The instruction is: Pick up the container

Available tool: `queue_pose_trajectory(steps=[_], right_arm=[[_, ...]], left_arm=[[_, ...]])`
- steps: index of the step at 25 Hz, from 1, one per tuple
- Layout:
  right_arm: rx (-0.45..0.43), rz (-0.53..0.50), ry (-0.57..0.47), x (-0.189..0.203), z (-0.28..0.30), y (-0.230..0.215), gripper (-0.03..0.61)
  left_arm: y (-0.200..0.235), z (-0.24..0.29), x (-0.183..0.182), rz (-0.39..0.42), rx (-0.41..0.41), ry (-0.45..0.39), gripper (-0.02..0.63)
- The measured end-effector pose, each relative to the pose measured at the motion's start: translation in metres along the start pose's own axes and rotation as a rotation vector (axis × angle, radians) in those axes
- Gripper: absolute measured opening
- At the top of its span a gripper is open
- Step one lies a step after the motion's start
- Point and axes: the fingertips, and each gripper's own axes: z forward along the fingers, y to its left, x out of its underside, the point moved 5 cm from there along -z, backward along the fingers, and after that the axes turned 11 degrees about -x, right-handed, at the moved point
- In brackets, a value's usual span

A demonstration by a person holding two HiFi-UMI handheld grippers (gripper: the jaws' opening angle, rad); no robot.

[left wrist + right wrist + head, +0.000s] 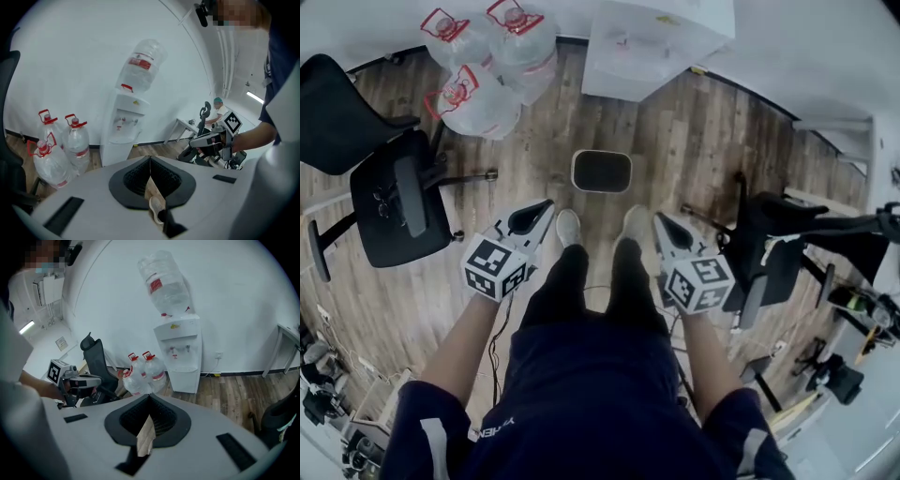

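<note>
Left claw [546,208] and right claw [660,219] are hanging beside the person's shoes [568,225], jaws pressed together on nothing. Just beyond, the container [601,172] is sitting upright on the floor [694,141]. Judged best: opening both claws before straddling opposite rims.
</note>
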Motion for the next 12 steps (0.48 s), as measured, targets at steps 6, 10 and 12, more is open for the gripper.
queue_pose_trajectory(steps=[6, 10, 12], right_arm=[[-0.018, 0.042, 0.135, 0.037, 0.067, -0.060, 0.015], [-0.003, 0.083, 0.187, 0.067, 0.113, -0.107, 0.015], [0.002, 0.108, 0.212, 0.086, 0.136, -0.127, 0.015]], left_arm=[[0.024, 0.072, 0.041, -0.018, -0.028, 0.088, 0.025], [0.040, 0.128, 0.081, -0.029, -0.055, 0.150, 0.026], [0.047, 0.156, 0.102, -0.029, -0.060, 0.181, 0.026]])
